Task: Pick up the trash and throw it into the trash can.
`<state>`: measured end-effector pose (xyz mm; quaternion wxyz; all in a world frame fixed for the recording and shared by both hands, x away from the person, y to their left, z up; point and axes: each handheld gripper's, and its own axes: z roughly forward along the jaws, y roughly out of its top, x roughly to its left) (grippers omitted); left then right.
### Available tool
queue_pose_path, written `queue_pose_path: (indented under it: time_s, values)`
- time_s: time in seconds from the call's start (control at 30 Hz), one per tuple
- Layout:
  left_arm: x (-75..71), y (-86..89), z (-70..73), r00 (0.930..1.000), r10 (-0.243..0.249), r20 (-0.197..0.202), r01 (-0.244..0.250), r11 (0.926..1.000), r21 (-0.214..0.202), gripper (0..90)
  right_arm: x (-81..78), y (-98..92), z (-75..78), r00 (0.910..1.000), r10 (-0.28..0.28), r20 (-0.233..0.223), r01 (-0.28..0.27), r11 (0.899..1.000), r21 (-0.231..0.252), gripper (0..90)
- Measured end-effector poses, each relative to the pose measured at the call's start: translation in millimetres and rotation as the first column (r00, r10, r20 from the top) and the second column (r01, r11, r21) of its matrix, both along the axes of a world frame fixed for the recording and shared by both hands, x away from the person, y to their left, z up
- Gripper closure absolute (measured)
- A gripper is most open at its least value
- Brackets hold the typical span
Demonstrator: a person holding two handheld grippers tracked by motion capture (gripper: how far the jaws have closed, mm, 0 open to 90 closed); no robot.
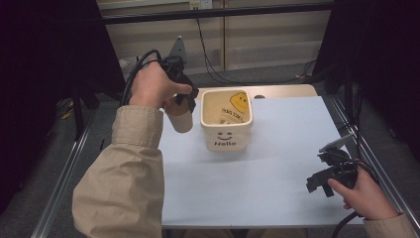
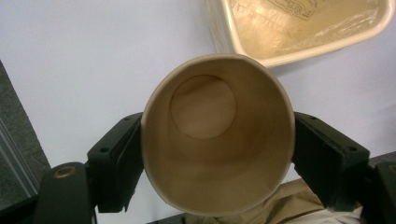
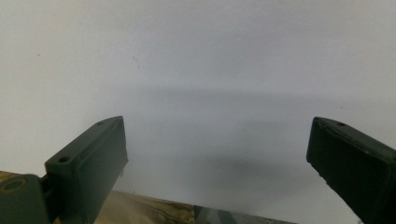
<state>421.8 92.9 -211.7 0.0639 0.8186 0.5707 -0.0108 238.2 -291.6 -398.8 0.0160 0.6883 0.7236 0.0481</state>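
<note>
My left gripper (image 1: 184, 101) is shut on a plain paper cup (image 1: 180, 119), held above the table's left edge just left of the cream square bin (image 1: 227, 133). In the left gripper view the cup (image 2: 217, 140) is squeezed oval between the two black jaws, its mouth facing the camera and its inside empty. The bin (image 2: 299, 37), printed with a smile and "Hello", holds a yellow smiley item (image 1: 239, 101) and printed paper. My right gripper (image 1: 317, 184) rests low at the table's right front with its jaws wide apart (image 3: 217, 158) over bare white tabletop.
The white table top (image 1: 277, 163) has free room in front of and to the right of the bin. Metal frame rails run along both sides of the table. Cables hang against the back wall.
</note>
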Motion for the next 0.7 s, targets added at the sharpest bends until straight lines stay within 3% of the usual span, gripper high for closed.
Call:
queue_pose_path:
  time_s: [0.37, 0.4, 0.5, 0.6, 0.7]
  values:
    - [10.8, 2.2, 21.7, 0.9999, 0.015, 0.004, -0.015, 0.9999, -0.007, 22.4, 0.1, -0.2, -0.5, 1.0000, 0.003, -0.005, -0.003, 1.000, 0.003, 5.1]
    - [11.6, 1.2, 22.4, 0.9996, 0.027, -0.004, -0.027, 0.9992, -0.030, 22.4, 0.0, -0.5, -0.6, 1.0000, -0.003, 0.005, 0.003, 1.000, 0.007, 5.0]
    - [15.8, 1.7, 24.9, 0.9996, 0.023, -0.018, -0.023, 0.9995, -0.021, 22.4, 0.0, -1.0, 0.4, 1.0000, -0.004, -0.001, 0.004, 1.000, 0.003, 5.0]
    - [18.0, 0.4, 31.5, 0.9992, 0.039, -0.002, -0.039, 0.9992, 0.001, 22.4, 0.1, -2.1, -0.5, 1.0000, -0.005, 0.004, 0.005, 1.000, 0.004, 5.0]
    - [20.2, -1.7, 41.4, 0.9994, 0.033, 0.004, -0.033, 0.9994, -0.013, 22.5, 0.2, -2.4, -0.1, 1.0000, -0.001, -0.005, 0.001, 1.000, 0.007, 5.1]
